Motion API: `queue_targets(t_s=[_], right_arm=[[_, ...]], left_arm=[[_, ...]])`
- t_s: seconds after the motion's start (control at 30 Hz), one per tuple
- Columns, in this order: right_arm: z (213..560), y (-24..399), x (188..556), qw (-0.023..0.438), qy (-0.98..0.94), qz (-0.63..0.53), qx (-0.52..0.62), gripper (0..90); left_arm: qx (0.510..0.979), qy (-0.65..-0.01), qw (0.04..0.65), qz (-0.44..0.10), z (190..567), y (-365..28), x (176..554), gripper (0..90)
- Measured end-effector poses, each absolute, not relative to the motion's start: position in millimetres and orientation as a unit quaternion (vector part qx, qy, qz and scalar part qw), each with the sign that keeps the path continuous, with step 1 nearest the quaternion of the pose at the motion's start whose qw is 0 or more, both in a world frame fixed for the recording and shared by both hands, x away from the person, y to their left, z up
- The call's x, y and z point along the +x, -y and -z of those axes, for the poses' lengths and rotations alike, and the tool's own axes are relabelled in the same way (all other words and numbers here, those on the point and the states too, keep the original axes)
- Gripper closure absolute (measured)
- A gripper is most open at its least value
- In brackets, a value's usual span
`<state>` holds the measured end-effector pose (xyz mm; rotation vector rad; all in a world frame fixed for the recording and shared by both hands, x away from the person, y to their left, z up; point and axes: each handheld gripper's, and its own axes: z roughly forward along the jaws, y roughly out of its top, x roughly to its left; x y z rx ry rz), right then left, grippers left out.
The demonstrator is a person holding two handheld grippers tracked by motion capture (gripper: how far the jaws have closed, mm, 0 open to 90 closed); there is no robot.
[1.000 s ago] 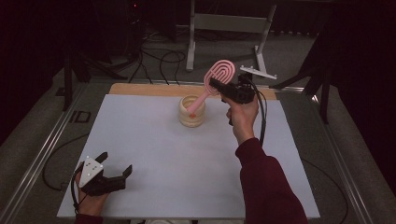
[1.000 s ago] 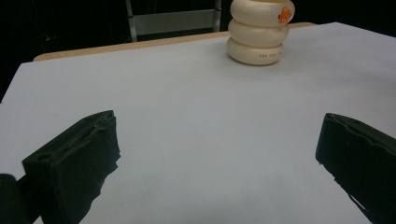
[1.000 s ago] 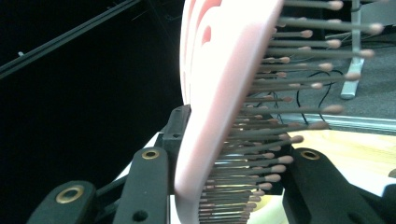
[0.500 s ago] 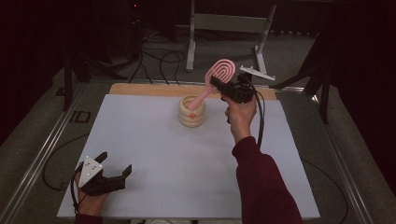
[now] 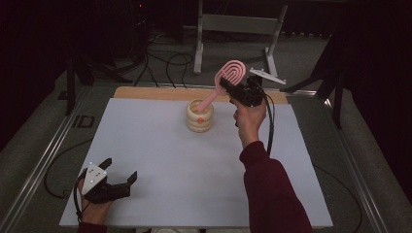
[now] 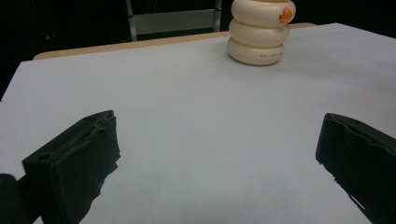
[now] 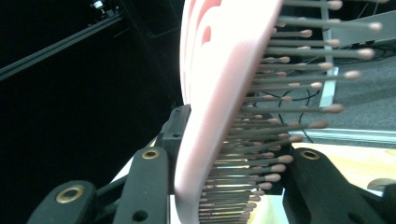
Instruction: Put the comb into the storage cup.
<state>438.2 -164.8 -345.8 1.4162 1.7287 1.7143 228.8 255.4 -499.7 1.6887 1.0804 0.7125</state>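
Observation:
A pink hairbrush (image 5: 232,73) tilts up and to the right at the back of the table, its handle end inside a cream ribbed holder (image 5: 199,116) with an orange mark. My right gripper (image 5: 229,88) is shut on the brush just below its head. In the right gripper view the brush (image 7: 219,93) runs between the two black jaws, bristles to the right, with the gripper (image 7: 233,158) clamped on it. My left gripper (image 5: 119,170) rests at the front left of the table, open and holding nothing. In its own view the gripper (image 6: 219,128) faces the holder (image 6: 259,32).
A pale grey mat (image 5: 160,145) covers the table, with a wooden strip (image 5: 145,92) along its back edge. Behind the table stand a metal frame (image 5: 233,24) and loose cables (image 5: 165,60) on the floor. Metal rails (image 5: 43,160) run along the table's sides.

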Motion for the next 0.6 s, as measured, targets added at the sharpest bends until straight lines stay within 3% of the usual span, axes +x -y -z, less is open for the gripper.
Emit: queue_targets(t_s=[0.6], right_arm=[[352.4, 160.1, 445.7, 0.181, -0.594, -0.594, 0.512, 63.6]], left_arm=[[0.692, -0.445, 0.488, -0.291, 499.7, -256.7, 228.9, 0.1]])
